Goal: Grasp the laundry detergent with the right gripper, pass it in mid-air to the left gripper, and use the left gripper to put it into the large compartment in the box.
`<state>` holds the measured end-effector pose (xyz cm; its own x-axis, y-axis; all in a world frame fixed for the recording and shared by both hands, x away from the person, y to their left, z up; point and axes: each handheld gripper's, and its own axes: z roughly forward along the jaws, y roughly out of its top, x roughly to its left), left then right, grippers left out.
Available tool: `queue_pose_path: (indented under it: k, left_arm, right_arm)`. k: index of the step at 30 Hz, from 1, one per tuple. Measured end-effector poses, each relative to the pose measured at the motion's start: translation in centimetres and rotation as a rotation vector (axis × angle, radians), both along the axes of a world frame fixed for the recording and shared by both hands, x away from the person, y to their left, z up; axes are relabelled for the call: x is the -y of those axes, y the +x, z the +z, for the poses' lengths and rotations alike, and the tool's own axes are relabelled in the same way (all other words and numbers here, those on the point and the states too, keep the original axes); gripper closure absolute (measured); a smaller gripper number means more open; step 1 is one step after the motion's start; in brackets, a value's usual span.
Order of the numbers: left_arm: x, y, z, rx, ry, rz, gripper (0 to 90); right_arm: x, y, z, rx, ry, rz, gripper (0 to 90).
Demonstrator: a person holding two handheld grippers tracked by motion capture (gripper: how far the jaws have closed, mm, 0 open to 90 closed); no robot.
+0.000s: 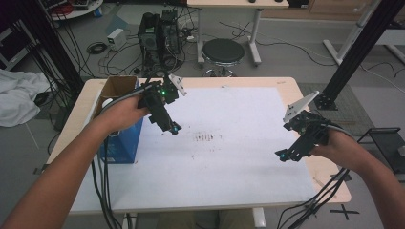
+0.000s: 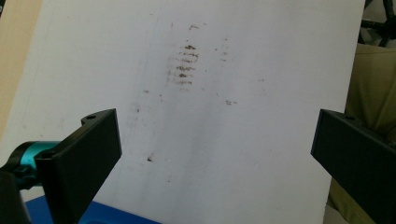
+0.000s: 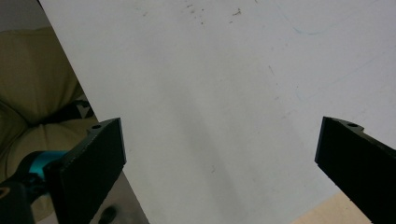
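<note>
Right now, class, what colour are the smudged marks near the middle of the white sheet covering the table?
Brown smudged marks, clearest in the left gripper view.

Lab or robotics workroom, not a home. Grey floor strewn with loose black cables [image 1: 267,40]. Bare desktop computer tower [image 1: 160,36] standing on the floor behind the surface, wired up, a small white box [image 1: 116,38] near it. Black round stool [image 1: 223,51] under a second pale table [image 1: 237,4]. Black aluminium framing posts [image 1: 363,45] at right, another dark post at left. Work surface [image 1: 291,88] is light wood under a white sheet [image 1: 229,157] marked with brown smudges [image 1: 205,138]. White cloth [image 1: 16,95] heaped at far left.
</note>
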<state>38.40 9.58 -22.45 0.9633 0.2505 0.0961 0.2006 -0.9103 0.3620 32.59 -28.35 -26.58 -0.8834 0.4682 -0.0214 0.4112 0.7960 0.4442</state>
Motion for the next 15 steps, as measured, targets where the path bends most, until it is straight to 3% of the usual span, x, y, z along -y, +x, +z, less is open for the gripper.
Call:
queue_pose_path:
  k: [4, 5, 6, 8, 10, 13, 15]
  left_arm:
    - [0.1, -0.06, -0.1, 0.0, -0.002, 0.002, 1.7]
    - [0.14, -0.12, -0.28, 0.0, -0.023, 0.009, 1.6]
    - [0.1, -0.03, -0.11, 0.002, 0.003, -0.008, 1.6]
    - [0.17, -0.19, -0.31, 0.003, -0.028, 0.014, 1.6]
    - [0.11, -0.09, -0.21, 0.005, -0.01, -0.002, 1.7]
    - [0.17, -0.23, -0.39, -0.003, -0.028, 0.01, 1.6]
    - [0.14, -0.18, -0.26, -0.002, -0.008, 0.002, 1.6]
  right_arm:
    - [-0.13, 0.04, -0.05, 0.001, -0.004, 0.009, 0.8]
    - [-0.17, 0.06, -0.07, 0.0, -0.004, 0.01, 0.8]
    - [-0.23, 0.02, -0.11, 0.0, -0.002, 0.009, 0.8]
    - [-0.3, 0.0, -0.07, 0.002, -0.009, 0.007, 0.8]
    - [-0.38, 0.01, -0.08, -0.001, -0.004, 0.011, 0.8]
    - [-0.43, 0.0, -0.1, 0.002, -0.009, 0.012, 0.8]
    - [-0.46, -0.01, -0.13, 0.004, -0.009, 0.009, 0.8]
